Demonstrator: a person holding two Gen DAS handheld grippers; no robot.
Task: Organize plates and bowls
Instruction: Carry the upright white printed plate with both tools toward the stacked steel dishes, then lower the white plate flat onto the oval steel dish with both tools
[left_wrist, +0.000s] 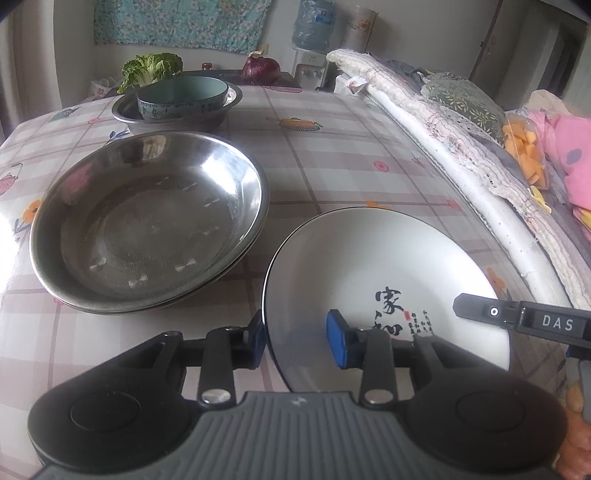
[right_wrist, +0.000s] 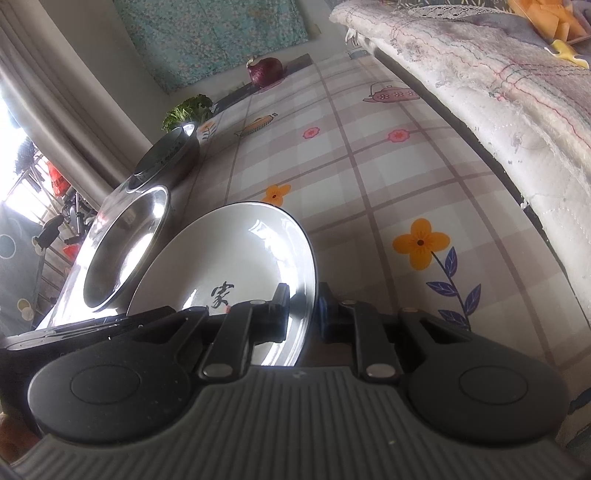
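Both grippers are straddling the white plate's (left_wrist: 388, 266) rim, left gripper (left_wrist: 299, 341) gaping at its near-left edge, right gripper (right_wrist: 304, 314) nearly clamped opposite (contact unclear), steel bowls (left_wrist: 147, 218) lying just left of the plate.

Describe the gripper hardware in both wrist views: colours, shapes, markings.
Left gripper: black linkage arms with silver rivets, round black hubs, ribbed grey body, blue rectangular pads. Right gripper: same black-and-grey build, with pads too dark to tell their colour. Its finger carries a white "DAS" label. No cables or sleeves visible.
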